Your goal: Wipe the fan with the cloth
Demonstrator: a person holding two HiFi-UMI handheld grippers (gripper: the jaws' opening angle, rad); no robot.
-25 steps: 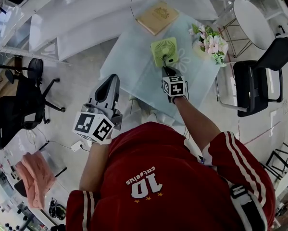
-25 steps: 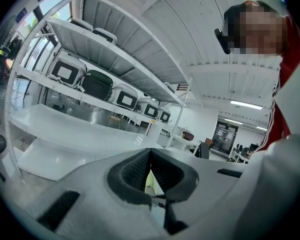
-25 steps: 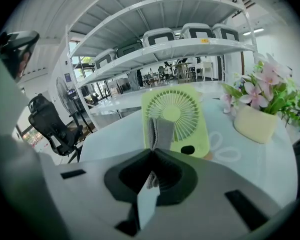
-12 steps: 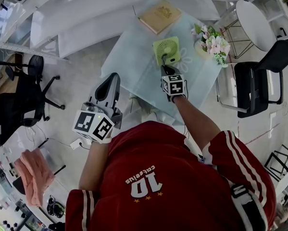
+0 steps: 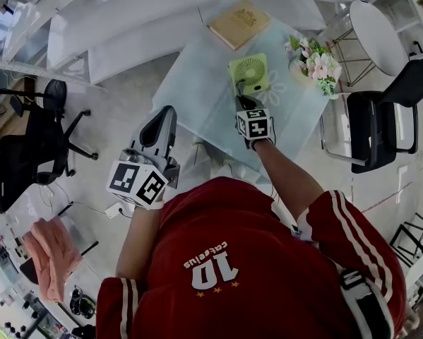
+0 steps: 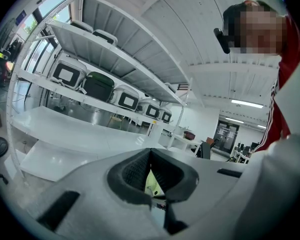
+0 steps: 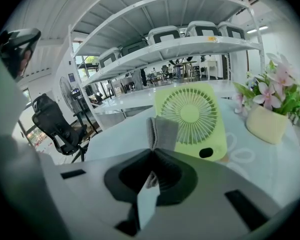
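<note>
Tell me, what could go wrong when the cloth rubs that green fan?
The fan stands upright with nothing steadying it, since the left gripper is off to the side, away from it. A firm push from the cloth in the right gripper might tip it over. The flower pot stands close beside the fan, so a wide swipe could bump it.

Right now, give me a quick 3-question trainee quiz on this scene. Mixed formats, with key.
1. True or false: the right gripper is shut on the cloth.
2. In the right gripper view, what stands on the table to the right of the fan? A a mug; B a flower pot; C a lamp.
3. Fill in: the left gripper holds nothing; its jaws are ___.
Key: 1 true; 2 B; 3 together.
</note>
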